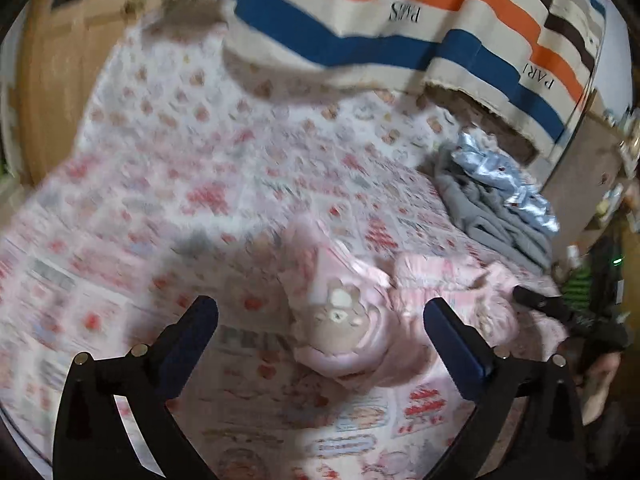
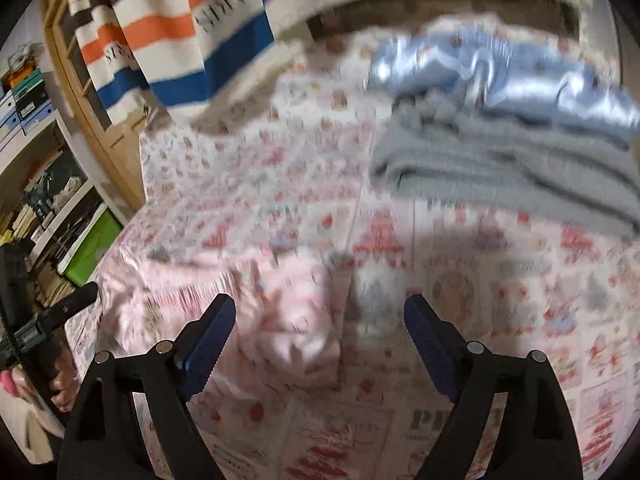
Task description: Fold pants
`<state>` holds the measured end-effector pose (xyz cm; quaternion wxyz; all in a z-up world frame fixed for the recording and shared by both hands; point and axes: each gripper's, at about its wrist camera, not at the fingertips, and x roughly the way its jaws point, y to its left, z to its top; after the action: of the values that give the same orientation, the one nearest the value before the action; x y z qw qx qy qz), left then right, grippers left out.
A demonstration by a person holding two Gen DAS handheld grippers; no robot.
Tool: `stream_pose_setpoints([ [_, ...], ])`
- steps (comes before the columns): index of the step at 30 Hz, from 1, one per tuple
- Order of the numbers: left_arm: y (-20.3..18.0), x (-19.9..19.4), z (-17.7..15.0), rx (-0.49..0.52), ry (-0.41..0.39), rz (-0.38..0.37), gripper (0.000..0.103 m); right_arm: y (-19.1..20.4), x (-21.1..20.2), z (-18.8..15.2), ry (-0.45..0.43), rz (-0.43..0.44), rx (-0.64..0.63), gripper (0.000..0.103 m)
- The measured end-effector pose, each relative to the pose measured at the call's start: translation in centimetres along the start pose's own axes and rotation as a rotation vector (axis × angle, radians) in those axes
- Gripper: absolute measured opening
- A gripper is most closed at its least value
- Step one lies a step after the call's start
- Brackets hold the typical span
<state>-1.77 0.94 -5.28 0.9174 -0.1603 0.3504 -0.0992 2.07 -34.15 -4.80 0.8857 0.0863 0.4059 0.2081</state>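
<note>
Both grippers stood wide open with nothing between their jaws. The left gripper [image 1: 320, 332] hung over the pink pants [image 1: 360, 320], which lay bunched on the patterned bedspread [image 1: 180, 180], a bear patch facing up. Its pads sat either side of the bundle without pressing it, as far as the blur allowed. The right gripper [image 2: 320, 336] hovered at the pants' [image 2: 288, 332] right-hand end, its left finger over the cloth and its right finger over bare bedspread [image 2: 520, 300]. In the left view, the right gripper's tip [image 1: 536, 300] showed at the pants' far right edge, so the two tools were near each other.

Beyond the pants, further up the bed, sat a grey folded garment [image 1: 492, 216] with a shiny blue one [image 1: 500, 176] on top; a striped blanket [image 1: 380, 20] hung behind.

The pants looked crumpled rather than neatly folded, so the work probably was not finished. The main risk was a poor regrasp: closing on a lump could catch several layers at once, or pinch the bedspread beneath, and drag the bundle out of shape. With both tools so near, they could also bump. Both views were smeared, so edges were hard to judge.
</note>
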Motion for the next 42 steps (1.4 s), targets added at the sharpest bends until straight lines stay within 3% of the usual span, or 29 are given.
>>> stream_pose_setpoints([
  [2,0.1,0.8,-0.3,-0.027,0.027,-0.064,0.102,0.0,0.1,-0.2,-0.005,0.029,0.0,0.087],
  [7,-0.6,1.6,-0.4,-0.029,0.045,-0.099,0.099,0.8,0.7,-0.3,0.01,0.041,-0.023,0.087],
  [11,-1.0,2.0,-0.4,-0.012,0.037,-0.082,0.079,1.5,1.5,-0.4,0.02,0.009,-0.047,0.087],
  [16,-1.3,2.3,-0.5,0.008,0.035,-0.087,0.078,2.0,1.9,-0.4,0.012,0.004,-0.06,0.087],
  [22,-2.5,3.0,-0.5,0.059,0.044,-0.048,0.078,2.8,2.5,-0.3,0.02,0.082,-0.058,0.086],
  [26,-3.5,3.4,-0.7,0.12,0.055,-0.014,0.059,3.7,2.7,-0.4,0.025,0.08,-0.083,0.07],
  [27,-3.6,3.3,-0.7,0.121,0.053,-0.026,0.05,3.7,2.7,-0.4,0.02,0.077,-0.085,0.064],
  [30,-4.1,3.1,-0.8,0.156,0.04,-0.028,0.037,4.1,2.7,-0.6,0.009,0.07,-0.101,0.045],
  [33,-4.9,2.8,-0.9,0.207,0.018,-0.01,0.031,4.3,2.5,-0.7,-0.002,0.054,-0.123,0.027],
  [37,-5.5,1.8,-0.8,0.261,-0.029,-0.007,0.024,4.8,1.7,-0.7,-0.036,0.037,-0.156,0.019],
  [42,-6.9,0.3,0.0,0.324,-0.092,-0.004,0.022,5.1,-0.1,-0.2,-0.106,0.036,-0.16,0.018],
])
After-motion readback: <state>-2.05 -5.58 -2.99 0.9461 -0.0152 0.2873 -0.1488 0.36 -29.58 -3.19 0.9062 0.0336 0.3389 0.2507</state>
